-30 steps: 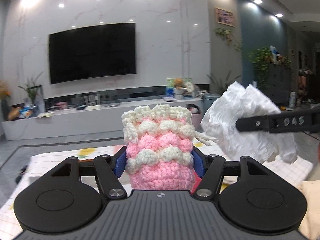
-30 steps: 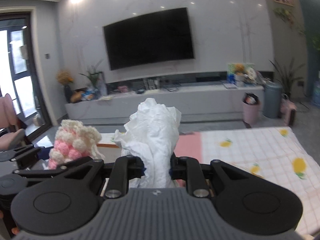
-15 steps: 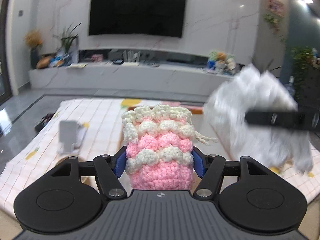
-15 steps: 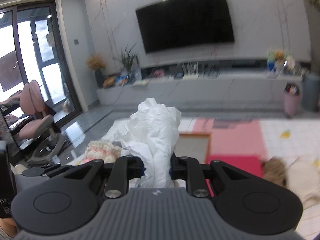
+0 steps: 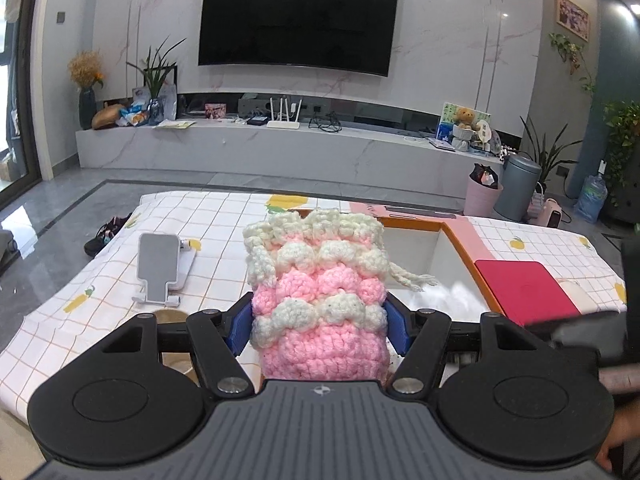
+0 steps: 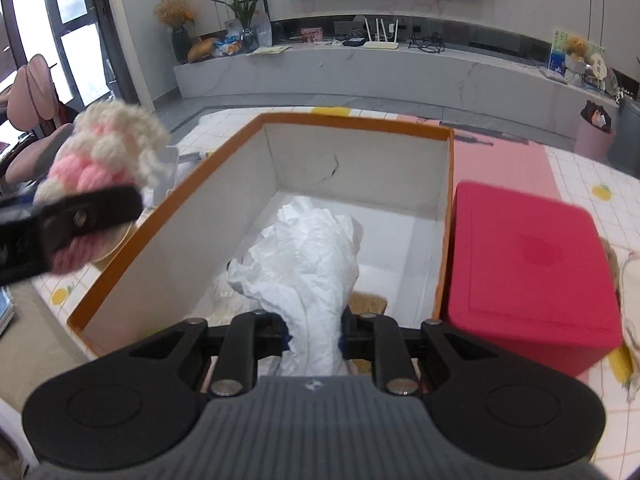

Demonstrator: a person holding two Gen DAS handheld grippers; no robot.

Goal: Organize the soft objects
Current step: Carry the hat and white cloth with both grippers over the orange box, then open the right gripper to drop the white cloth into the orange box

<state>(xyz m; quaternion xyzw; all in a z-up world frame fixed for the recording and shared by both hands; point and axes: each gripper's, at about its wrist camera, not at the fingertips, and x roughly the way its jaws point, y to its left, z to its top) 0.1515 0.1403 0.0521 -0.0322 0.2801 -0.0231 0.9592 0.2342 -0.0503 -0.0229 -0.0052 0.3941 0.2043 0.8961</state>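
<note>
My left gripper is shut on a pink and cream crocheted pouch, held above the table's near side, left of an orange-rimmed open box. My right gripper is shut on a crumpled white plastic bag and holds it over the inside of the box, tilted down. The pouch and the left gripper's finger show at the left of the right wrist view, outside the box's left wall.
A red box stands right of the open box, also in the left wrist view. A grey phone stand sits on the checked tablecloth at left. A beige soft item lies at the far right.
My right gripper has moved down and forward with the white bag, from above the table to over the box. My left gripper has kept the pouch and tilted down slightly.
</note>
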